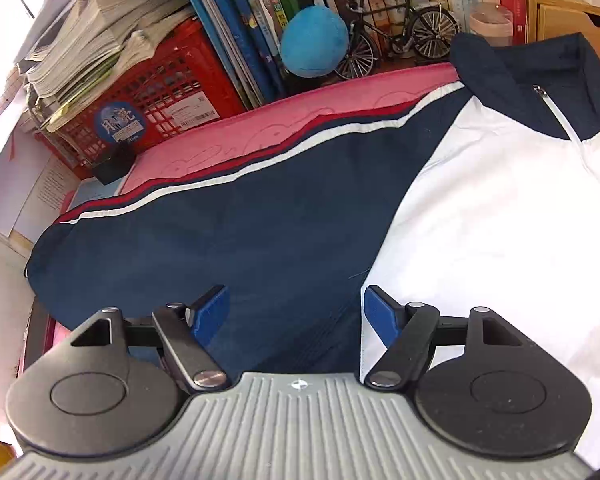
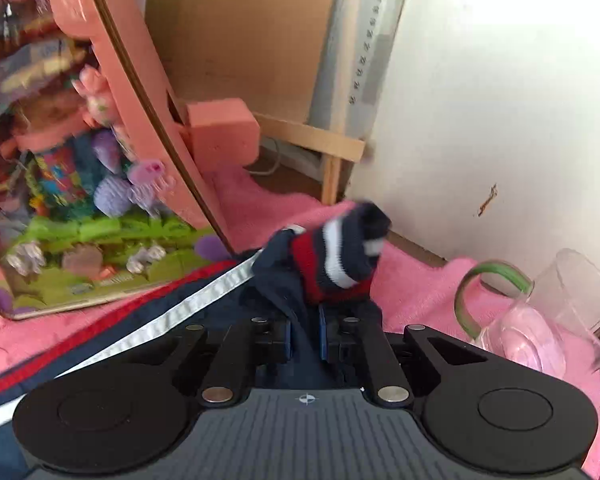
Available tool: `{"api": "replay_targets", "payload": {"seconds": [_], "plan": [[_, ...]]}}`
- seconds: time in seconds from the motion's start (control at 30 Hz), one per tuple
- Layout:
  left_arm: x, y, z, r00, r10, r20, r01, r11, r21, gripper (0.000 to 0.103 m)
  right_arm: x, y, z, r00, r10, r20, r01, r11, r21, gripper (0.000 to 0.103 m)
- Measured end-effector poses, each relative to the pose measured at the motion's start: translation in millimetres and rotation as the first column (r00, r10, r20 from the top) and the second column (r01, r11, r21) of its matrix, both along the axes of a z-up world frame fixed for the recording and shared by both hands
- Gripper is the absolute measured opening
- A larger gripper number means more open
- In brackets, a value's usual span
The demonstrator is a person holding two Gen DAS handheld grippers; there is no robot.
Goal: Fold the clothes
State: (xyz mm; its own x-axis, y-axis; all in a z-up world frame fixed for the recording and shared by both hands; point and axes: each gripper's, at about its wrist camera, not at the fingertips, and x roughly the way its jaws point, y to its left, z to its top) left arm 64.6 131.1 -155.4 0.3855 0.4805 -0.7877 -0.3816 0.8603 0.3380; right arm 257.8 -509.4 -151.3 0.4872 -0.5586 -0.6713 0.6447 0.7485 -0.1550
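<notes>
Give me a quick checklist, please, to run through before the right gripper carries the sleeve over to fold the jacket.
1. Right gripper closed on the sleeve: ok, navy cloth is pinched between the pads.
2. Cuff free of the mat: ok, it stands bunched above the fingers.
3. Glass mug clear of the path: not ok, it lies tipped on the mat just right of the gripper.
4. Left gripper holding the jacket: not ok, jaws open above the cloth.
5. Jacket body flat: ok in the left view.
6. Far hem: cannot tell, out of view.
</notes>
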Motion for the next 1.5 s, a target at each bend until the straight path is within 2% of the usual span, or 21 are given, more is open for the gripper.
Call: {"api": "replay_targets", "payload": {"seconds": [0.07, 0.13, 0.2, 0.3, 0.33, 0.53, 0.6, 0.7, 0.77, 0.83, 0.93, 1.0, 1.03, 1.07, 1.1, 1.17, 1.23, 1.3, 1.33, 1.4, 1.5], "plan": [[-7.8, 0.2, 10.7, 0.999, 0.006, 0.033, -0.006, 1.0, -0.005, 0.075, -11.4, 42.7, 29.8, 0.99, 0.111, 0.087, -0.106, 0.993, -0.058, 0.006], [-16.3, 0.2, 21.3, 0.998, 0.013, 0.065, -0.012, 1.0, -0.011, 0.075, -34.3, 104.0, 60.0, 0.931, 0.324, 0.168, -0.31, 0.945, -0.103, 0.006], [-25.2, -0.5, 30.4, 0.995, 0.02, 0.099, -0.018, 1.0, -0.02, 0.077, -58.6, 171.2, 84.9, 0.804, 0.549, 0.227, -0.524, 0.835, -0.165, 0.006], [-37.0, -1.1, 39.5, 0.991, 0.015, 0.133, -0.01, 0.999, -0.034, 0.079, -89.4, 272.0, 89.7, 0.548, 0.808, 0.217, -0.794, 0.584, -0.168, 0.006], [-40.9, -1.2, 42.5, 0.989, 0.013, 0.144, -0.007, 0.999, -0.038, 0.08, -97.0, 297.1, 84.5, 0.498, 0.841, 0.21, -0.838, 0.529, -0.13, 0.008], [-46.7, -1.2, 47.6, 0.997, -0.013, 0.077, 0.025, 0.988, -0.154, 0.082, -136.5, 341.2, 40.6, 0.504, 0.852, 0.139, -0.851, 0.464, 0.246, 0.037], [-50.6, -6.8, 45.5, 0.996, -0.043, 0.078, 0.056, 0.981, -0.186, 0.084, -154.1, 337.6, 29.1, 0.494, 0.858, 0.139, -0.849, 0.442, 0.291, 0.04], [-54.0, -22.3, 31.6, 0.99, -0.117, 0.073, 0.127, 0.981, -0.146, 0.086, -174.1, 331.4, 1.0, 0.431, 0.898, 0.085, -0.874, 0.392, 0.287, 0.04], [-50.0, -30.5, 10.3, 0.985, -0.173, 0.009, 0.173, 0.981, -0.086, 0.086, -163.4, 316.0, -12.6, 0.46, 0.887, 0.046, -0.864, 0.435, 0.253, 0.04], [-47.6, -31.6, -10.6, 0.978, -0.2, -0.055, 0.196, 0.978, -0.068, 0.085, -135.5, 282.0, -23.7, 0.556, 0.831, 0.011, -0.805, 0.535, 0.257, 0.04], [-55.9, -27.7, -15.0, 0.976, -0.218, -0.014, 0.217, 0.975, -0.044, 0.09, -83.9, 208.3, -26.0, 0.703, 0.711, -0.011, -0.687, 0.682, 0.25, 0.039], [-56.2, -24.1, -15.6, 0.977, -0.215, -0.008, 0.214, 0.975, -0.055, 0.091, -57.1, 150.7, -16.6, 0.89, 0.448, -0.085, -0.439, 0.893, 0.101, 0.038], [-56.3, -22.3, -15.9, 0.977, -0.213, -0.004, 0.213, 0.975, -0.061, 0.093, -50.2, 118.6, -8.6, 0.96, 0.259, -0.107, -0.255, 0.966, 0.047, 0.036], [-56.3, -21.8, -16.1, 0.978, -0.206, -0.002, 0.206, 0.977, -0.058, 0.097, -48.0, 95.4, 0.1, 0.986, 0.13, -0.108, -0.126, 0.991, 0.04, 0.036], [-56.9, -21.3, -16.8, 0.98, -0.2, 0.002, 0.2, 0.978, -0.054, 0.1, -51.7, 84.6, 10.2, 0.991, 0.115, -0.074, -0.111, 0.993, 0.046, 0.036], [-57.8, -20.8, -17.4, 0.983, -0.185, 0.009, 0.185, 0.981, -0.054, 0.101, -63.2, 102.7, 25.6, 0.942, 0.335, -0.019, -0.336, 0.942, -0.027, 0.036], [-57.3, -21.2, -17.0, 0.986, -0.169, 0.009, 0.169, 0.984, -0.059, 0.101, -71.4, 138.6, 25.1, 0.804, 0.595, -0.022, -0.595, 0.801, -0.068, 0.042], [-55.1, -23.2, -16.4, 0.986, -0.166, -0.004, 0.166, 0.985, -0.047, 0.101, -68.9, 162.2, 11.9, 0.677, 0.736, -0.011, -0.736, 0.677, 0.017, 0.045], [-54.0, -24.2, -16.1, 0.986, -0.165, -0.011, 0.165, 0.985, -0.041, 0.101, -62.0, 166.0, 3.0, 0.661, 0.75, -0.033, -0.748, 0.662, 0.045, 0.045], [-54.8, -27.9, -16.3, 0.984, -0.176, -0.018, 0.176, 0.984, -0.012, 0.101, -47.1, 170.5, -14.8, 0.644, 0.76, -0.086, -0.754, 0.65, 0.094, 0.044], [-53.8, -31.4, -15.9, 0.981, -0.192, -0.033, 0.192, 0.981, 0.015, 0.101, -28.9, 129.1, -14.1, 0.841, 0.509, -0.184, -0.53, 0.844, -0.084, 0.031]]}}
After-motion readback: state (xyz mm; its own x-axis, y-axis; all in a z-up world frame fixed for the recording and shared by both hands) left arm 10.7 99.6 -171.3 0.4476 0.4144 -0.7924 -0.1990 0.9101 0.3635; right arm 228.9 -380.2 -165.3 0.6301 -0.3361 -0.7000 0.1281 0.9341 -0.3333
